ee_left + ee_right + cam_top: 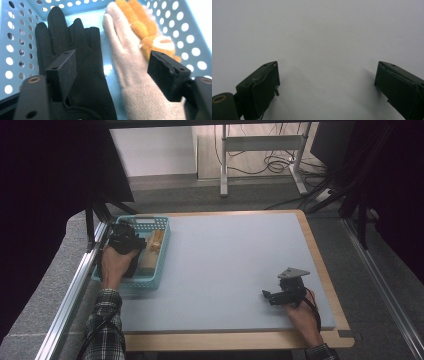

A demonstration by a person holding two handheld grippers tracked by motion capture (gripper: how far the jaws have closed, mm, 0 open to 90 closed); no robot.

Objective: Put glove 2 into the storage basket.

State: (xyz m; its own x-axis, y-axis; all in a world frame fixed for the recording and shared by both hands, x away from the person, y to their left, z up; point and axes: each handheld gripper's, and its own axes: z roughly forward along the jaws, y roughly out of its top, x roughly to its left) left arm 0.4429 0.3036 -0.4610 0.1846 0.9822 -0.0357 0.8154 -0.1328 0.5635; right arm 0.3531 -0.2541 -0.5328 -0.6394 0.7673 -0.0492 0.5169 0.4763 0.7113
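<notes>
A light blue perforated basket (159, 227) sits at the table's left edge. Inside it lie a black glove (82, 57), a beige glove (130, 67) and an orange-and-white fuzzy glove (147, 32), side by side. My left gripper (113, 66) hangs open just above them, one jaw over the black glove and the other over the beige and orange ones, with nothing held. In the high view the left gripper (125, 240) is inside the basket. My right gripper (272, 296) rests open low over the bare grey mat (324, 37) at the front right, jaws wide apart.
The grey mat (235, 265) covers a wooden table (345, 320). A metal rail (70, 295) runs along the left side. Beyond the table stand a desk frame (260, 150) with cables and dark curtains at both sides.
</notes>
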